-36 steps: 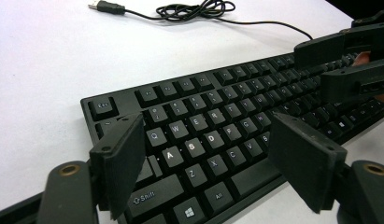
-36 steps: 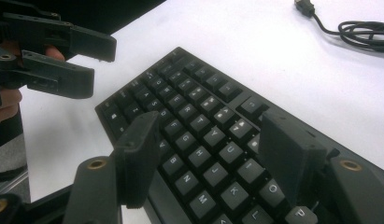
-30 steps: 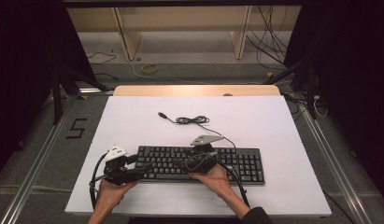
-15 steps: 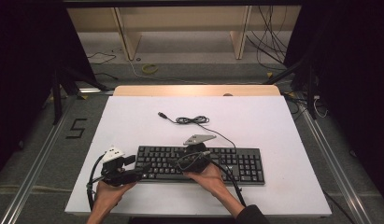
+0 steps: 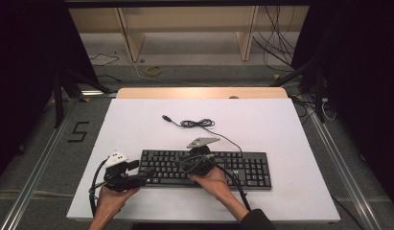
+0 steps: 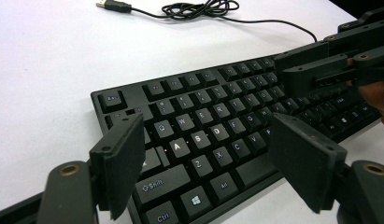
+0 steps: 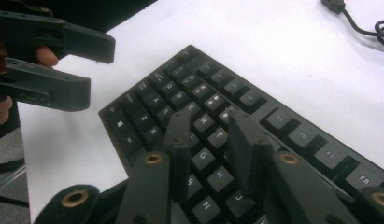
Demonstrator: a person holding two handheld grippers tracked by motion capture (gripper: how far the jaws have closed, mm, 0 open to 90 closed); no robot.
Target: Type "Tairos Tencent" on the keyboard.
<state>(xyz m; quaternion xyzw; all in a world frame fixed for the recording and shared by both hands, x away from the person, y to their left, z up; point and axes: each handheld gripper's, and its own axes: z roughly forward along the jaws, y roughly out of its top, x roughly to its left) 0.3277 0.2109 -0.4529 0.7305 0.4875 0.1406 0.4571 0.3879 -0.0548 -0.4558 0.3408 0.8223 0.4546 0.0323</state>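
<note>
Keyboard (image 5: 204, 166) work is judged barely begun: left gripper (image 6: 206, 161) fingers are spread wide over its end, right gripper (image 7: 209, 140) fingers nearly closed above the keys, nothing gripped.

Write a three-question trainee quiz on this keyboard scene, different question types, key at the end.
1. True or false: the left gripper has its jaws spread wide at the keyboard's left end.
2. Multiple choice: the right gripper hovers above which keys? A) number pad B) letter keys C) arrow keys
3. Fill in: the loose cable behind the keyboard ends in a ____ plug.

Key: 1 true; 2 B; 3 USB
</note>
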